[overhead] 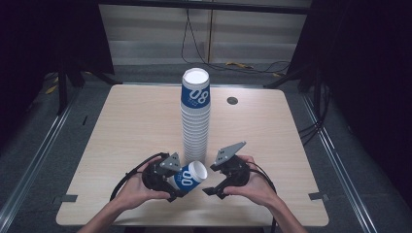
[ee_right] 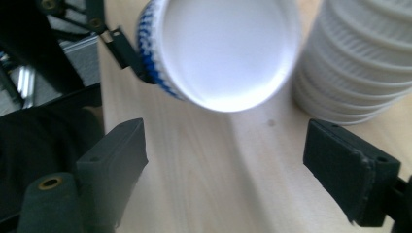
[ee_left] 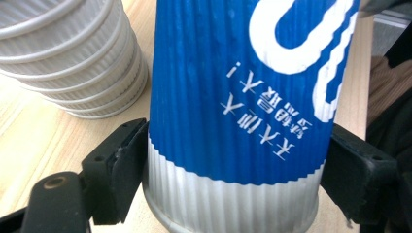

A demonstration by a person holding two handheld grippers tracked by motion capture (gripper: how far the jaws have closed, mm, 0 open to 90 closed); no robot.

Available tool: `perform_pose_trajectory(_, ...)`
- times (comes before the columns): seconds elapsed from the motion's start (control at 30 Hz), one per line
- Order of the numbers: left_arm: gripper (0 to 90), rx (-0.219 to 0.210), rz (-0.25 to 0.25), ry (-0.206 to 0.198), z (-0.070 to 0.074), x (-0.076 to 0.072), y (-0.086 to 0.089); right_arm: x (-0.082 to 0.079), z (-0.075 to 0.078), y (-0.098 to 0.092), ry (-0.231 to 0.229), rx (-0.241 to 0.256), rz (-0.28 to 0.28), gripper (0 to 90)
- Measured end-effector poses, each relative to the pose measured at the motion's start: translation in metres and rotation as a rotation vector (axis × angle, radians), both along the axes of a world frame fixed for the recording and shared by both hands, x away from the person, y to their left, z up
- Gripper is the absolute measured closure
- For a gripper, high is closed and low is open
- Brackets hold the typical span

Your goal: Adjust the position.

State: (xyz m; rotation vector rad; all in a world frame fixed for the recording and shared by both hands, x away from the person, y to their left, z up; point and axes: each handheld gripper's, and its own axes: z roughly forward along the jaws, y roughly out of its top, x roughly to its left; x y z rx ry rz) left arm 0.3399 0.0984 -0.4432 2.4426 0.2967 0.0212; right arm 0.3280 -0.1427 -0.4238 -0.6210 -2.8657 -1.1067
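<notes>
Cup: the blue and white cup [overhead: 188,176] lies tipped on its side, just above the tabletop [overhead: 131,126], near the front edge.
Left gripper [overhead: 171,187]: its fingers squeeze the cup.
Right gripper [overhead: 214,190]: fingers spread wide, holding nothing, facing the cup's mouth.
Cup stack [overhead: 196,114]: stands tall just behind.

The cup [ee_left: 233,97] is paper, with a ribbed, matt blue sleeve and a white ribbed base; its inside [ee_right: 223,48] looks smooth and white. The stack of cups [overhead: 196,116] shows the same ribbed white paper. The tabletop [overhead: 136,126] is pale wood-grain, smooth and faintly shiny. The left tool [ee_left: 238,182] has matt black, rubbery-looking pads [ee_left: 127,165].
</notes>
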Motion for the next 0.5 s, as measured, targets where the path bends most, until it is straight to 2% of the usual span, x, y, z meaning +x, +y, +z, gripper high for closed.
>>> perform_pose_trajectory(0.2, 18.1, 0.033, -0.044, 0.010, 0.002, -0.002, -0.004, 0.000, -0.003, 0.005, 0.025, -0.056, 0.039, 17.8)
perform_pose_trajectory(0.23, 18.1, 0.034, -0.045, -0.001, 0.002, -0.003, -0.006, 0.000, -0.004, 0.005, 0.024, -0.062, 0.039, 17.8)
perform_pose_trajectory(0.33, 18.2, 0.044, -0.071, 0.013, 0.003, -0.002, -0.008, 0.001, -0.003, 0.006, 0.018, -0.074, 0.051, 18.1)
perform_pose_trajectory(0.5, 18.4, 0.068, -0.102, -0.002, 0.005, -0.003, -0.014, 0.002, -0.002, 0.008, 0.010, -0.087, 0.068, 20.3)
